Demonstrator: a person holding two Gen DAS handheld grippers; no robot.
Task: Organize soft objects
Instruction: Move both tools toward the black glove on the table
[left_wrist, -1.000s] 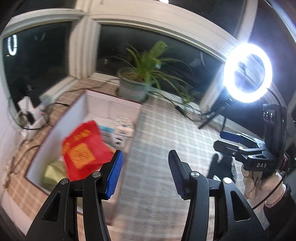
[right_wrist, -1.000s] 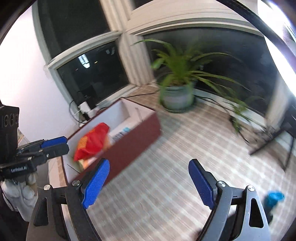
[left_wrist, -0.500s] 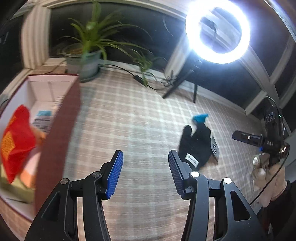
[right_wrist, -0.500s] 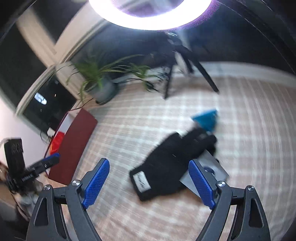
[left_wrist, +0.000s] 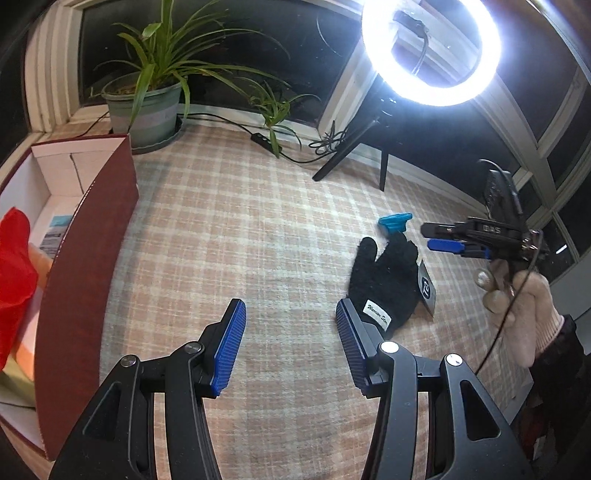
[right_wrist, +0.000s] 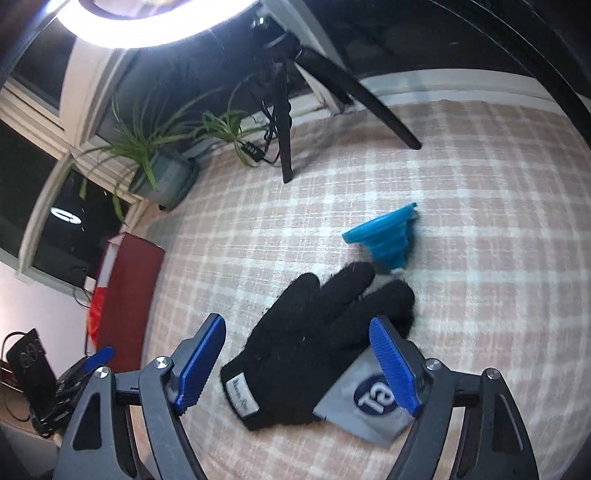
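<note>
A black fuzzy glove (right_wrist: 314, 343) with a grey card tag (right_wrist: 365, 410) lies on the plaid cloth; it also shows in the left wrist view (left_wrist: 388, 280). A blue collapsible funnel (right_wrist: 388, 240) lies just beyond its fingers, also in the left wrist view (left_wrist: 395, 221). My right gripper (right_wrist: 297, 363) is open, low over the glove, its jaws to either side. In the left wrist view that right gripper (left_wrist: 437, 238) is beside the glove. My left gripper (left_wrist: 288, 347) is open and empty, left of the glove's cuff.
A dark red box (left_wrist: 92, 240) with white inside stands at left and holds a red cloth bag (left_wrist: 13, 266). A potted plant (left_wrist: 147, 103), cables and a ring light on a tripod (left_wrist: 428, 48) stand at the back by the windows.
Both grippers have swung away from the box to the glove. My right gripper has come down close over the glove. My left gripper has come slightly nearer the glove.
</note>
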